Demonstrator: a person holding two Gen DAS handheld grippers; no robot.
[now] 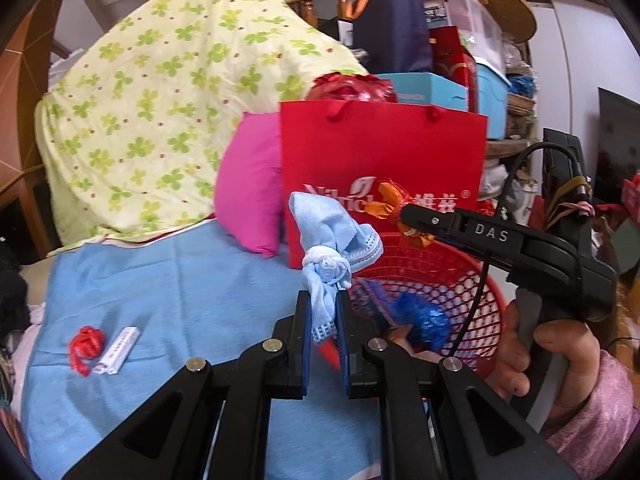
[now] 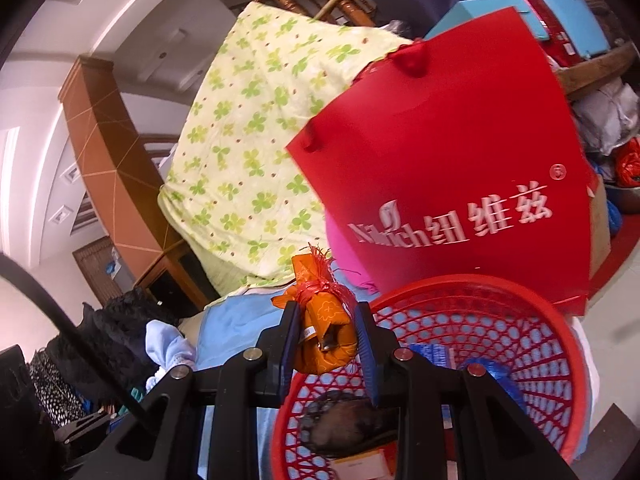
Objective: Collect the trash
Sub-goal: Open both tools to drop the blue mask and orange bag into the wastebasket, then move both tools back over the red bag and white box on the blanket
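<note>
Clamping a knotted light-blue cloth [image 1: 332, 264], the left gripper [image 1: 323, 320] hangs beside the red basket [image 1: 460, 272]. Right gripper [image 2: 326, 336], marked "DAS", pinches an orange wrapper [image 2: 324, 332] near the basket's rim, before a red bag [image 2: 460, 168] printed "纽维兹".

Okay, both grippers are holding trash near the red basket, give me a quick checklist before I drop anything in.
1. Left gripper shut on blue cloth: ok.
2. Right gripper shut on orange packet: ok.
3. Packet over basket: ok, at its near rim.
4. Cloth over basket: not ok, at the rim's edge.
5. Room in basket: ok, some trash inside.
6. Table cleared: not ok, red ribbon and white box remain.
</note>
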